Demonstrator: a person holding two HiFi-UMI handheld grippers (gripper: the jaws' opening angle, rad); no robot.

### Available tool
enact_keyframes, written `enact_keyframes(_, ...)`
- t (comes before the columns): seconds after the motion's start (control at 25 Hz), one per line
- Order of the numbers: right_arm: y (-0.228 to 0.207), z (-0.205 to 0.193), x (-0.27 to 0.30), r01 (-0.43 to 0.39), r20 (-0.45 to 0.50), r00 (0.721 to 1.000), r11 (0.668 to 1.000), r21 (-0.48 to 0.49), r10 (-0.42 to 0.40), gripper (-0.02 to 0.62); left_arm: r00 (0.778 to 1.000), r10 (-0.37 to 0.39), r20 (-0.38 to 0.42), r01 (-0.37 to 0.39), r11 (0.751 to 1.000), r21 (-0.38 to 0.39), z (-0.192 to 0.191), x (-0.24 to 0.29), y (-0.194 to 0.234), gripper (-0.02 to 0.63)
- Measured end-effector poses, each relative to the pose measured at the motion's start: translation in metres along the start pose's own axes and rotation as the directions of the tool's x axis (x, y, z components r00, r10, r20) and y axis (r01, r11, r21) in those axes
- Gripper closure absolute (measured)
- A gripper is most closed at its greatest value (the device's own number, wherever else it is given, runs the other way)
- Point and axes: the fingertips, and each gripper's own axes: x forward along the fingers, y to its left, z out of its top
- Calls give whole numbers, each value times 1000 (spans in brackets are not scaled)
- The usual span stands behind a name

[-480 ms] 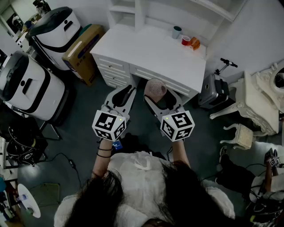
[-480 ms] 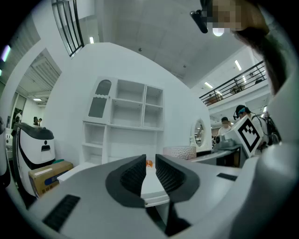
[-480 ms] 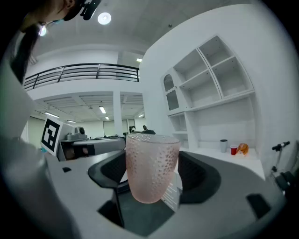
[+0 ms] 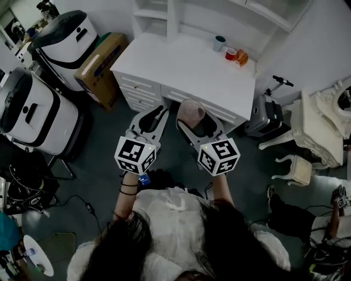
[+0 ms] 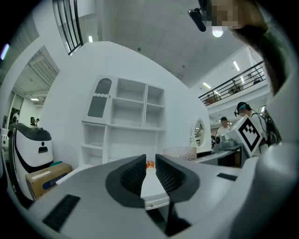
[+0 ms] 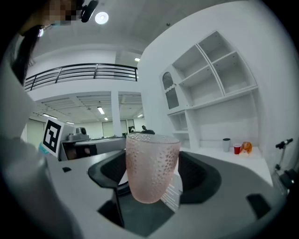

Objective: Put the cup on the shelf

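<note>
Cluttered room with a dark floor (image 4: 98, 159); a person looks down on two claws held out over it; the left claw (image 4: 155, 113) is empty, its jaws only narrowly apart; the right claw (image 4: 193, 115) is clenched around an upright pink dimpled cup (image 6: 150, 170); just beyond stands a white desk (image 4: 181, 66); behind it, a white shelf (image 4: 171, 13) against the wall.

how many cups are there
3: a pink cup held by the right gripper, plus a grey cup and a red cup at the desk's back corner. The orange thing beside them is unclear.
</note>
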Motion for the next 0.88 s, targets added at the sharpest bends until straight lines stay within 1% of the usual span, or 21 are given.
enact_keyframes(0.44,9,-2,53,18,-13,1000,1000,3,-18,252,1000,-27,-8,27,1000,3,-2,5,54,535)
enact_keyframes(0.72,15,-4,78,54,-13,998,999,8,-54,252,995,-92,-40,93,995,26,-11,7,76,535)
enact_keyframes(0.88,18,-8,90,71,-13,997,997,5,-71,252,994,-106,-41,107,994,29,-14,6,91,535)
